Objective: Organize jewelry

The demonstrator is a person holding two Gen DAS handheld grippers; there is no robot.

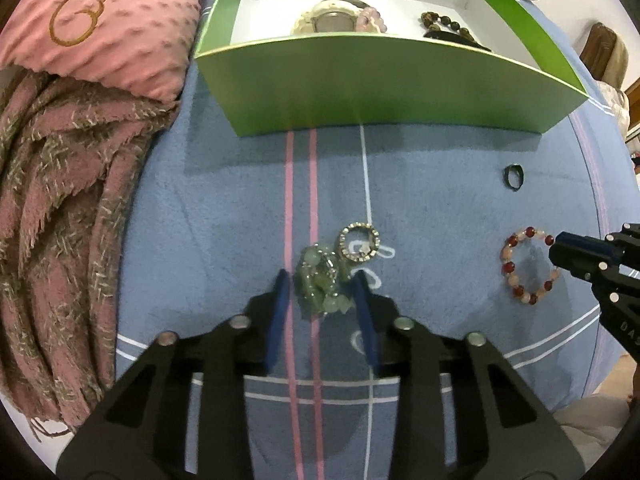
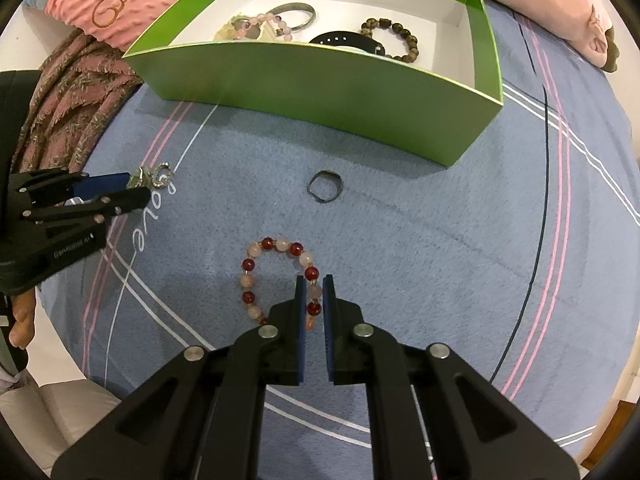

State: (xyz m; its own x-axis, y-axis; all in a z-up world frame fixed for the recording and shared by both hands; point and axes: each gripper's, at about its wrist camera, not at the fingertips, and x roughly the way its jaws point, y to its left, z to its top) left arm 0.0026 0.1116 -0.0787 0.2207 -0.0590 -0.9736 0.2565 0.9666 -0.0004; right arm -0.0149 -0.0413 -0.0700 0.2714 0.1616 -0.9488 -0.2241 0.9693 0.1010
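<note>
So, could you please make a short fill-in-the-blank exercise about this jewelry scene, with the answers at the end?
1. The box holding sorted jewelry is ____ on the outside.
2. The right gripper is shut on a bracelet of red and ____ beads.
3. The green bead bracelet lies between the fingers of the ____ gripper.
4. The dark ring lies on the ____ blanket.

Missing words: green; pink; left; blue

Blue bedspread: matt plush cloth. Green box: smooth card, slight sheen. Red-and-pink bracelet: glossy beads. Scarf: rough fuzzy weave. Dark ring: dull metal.
</note>
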